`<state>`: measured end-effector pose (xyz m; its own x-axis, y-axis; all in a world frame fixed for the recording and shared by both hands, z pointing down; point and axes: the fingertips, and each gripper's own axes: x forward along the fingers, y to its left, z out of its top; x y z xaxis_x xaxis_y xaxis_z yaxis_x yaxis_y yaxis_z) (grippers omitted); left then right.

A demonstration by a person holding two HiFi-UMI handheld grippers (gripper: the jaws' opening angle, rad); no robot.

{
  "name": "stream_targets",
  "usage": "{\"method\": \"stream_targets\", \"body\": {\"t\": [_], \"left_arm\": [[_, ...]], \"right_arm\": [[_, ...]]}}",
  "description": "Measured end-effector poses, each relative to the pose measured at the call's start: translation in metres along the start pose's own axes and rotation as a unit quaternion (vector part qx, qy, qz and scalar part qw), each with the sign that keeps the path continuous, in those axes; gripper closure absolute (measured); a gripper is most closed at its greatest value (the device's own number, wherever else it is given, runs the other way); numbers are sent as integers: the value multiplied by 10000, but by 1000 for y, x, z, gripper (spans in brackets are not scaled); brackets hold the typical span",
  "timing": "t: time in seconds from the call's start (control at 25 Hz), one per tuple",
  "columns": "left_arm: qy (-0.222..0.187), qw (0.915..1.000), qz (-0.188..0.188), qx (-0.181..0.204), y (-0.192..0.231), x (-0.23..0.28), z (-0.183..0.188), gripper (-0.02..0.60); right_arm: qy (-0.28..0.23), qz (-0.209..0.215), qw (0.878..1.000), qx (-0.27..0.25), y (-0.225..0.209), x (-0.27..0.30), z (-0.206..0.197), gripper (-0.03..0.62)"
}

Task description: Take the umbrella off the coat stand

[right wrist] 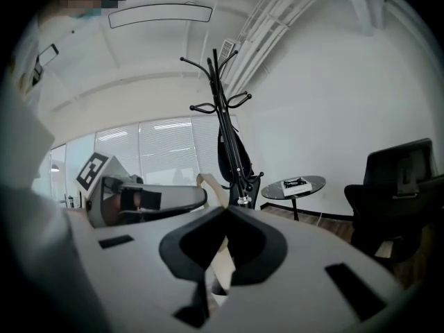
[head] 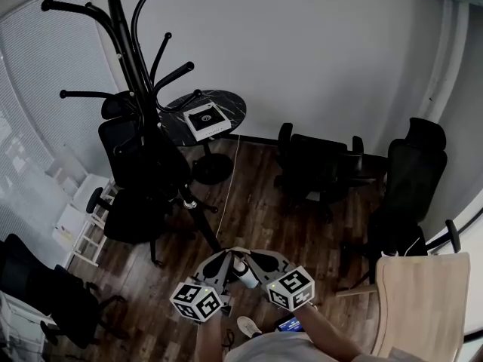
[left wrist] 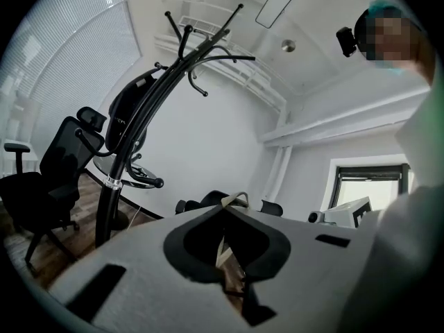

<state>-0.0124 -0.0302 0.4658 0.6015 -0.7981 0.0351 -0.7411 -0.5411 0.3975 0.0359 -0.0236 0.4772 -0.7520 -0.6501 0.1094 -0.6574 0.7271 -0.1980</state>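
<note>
The black coat stand (head: pixel 130 59) rises at the upper left, its hooks bare; it also shows in the left gripper view (left wrist: pixel 132 137) and the right gripper view (right wrist: pixel 225 116). Both grippers hang low at the bottom centre, tips nearly touching. My left gripper (head: pixel 226 256) is shut with a beige strap (left wrist: pixel 223 247) caught between its jaws. My right gripper (head: pixel 253 256) is shut on the same kind of beige strap (right wrist: pixel 208 186). A small white cylinder with a dark band (head: pixel 243 271) sits just below the two tips; whether it is the folded umbrella I cannot tell.
A round dark table (head: pixel 234 108) bearing a white box (head: pixel 207 119) stands beside the stand. Black office chairs (head: pixel 313 164) (head: pixel 411 172) (head: pixel 136 202) ring the wooden floor. A pale wooden tabletop (head: pixel 423 300) is at the right, a white shelf (head: pixel 79 225) at the left.
</note>
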Motion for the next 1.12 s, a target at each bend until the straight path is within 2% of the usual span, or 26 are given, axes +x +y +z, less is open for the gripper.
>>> {"method": "stream_targets", "body": {"t": [0.24,0.44,0.76,1.12], "left_arm": [[-50,9999,127,102,-24,-12,-3,560],[-302,9991,254,143,-39,-25,-7,560],[-470,9980,416,-5,-49,-38,-10,560],[-404,9981,434,186,-61,-43,-14,561]], "right_arm": [[-46,79,10000,-20,7,-22,5,579],[-78,263,9994,-193,19,-38,3,579],[57,475,9984,-287,32,-55,-1,580],[-4,535,9979,-365,38,-63,0,580]]}}
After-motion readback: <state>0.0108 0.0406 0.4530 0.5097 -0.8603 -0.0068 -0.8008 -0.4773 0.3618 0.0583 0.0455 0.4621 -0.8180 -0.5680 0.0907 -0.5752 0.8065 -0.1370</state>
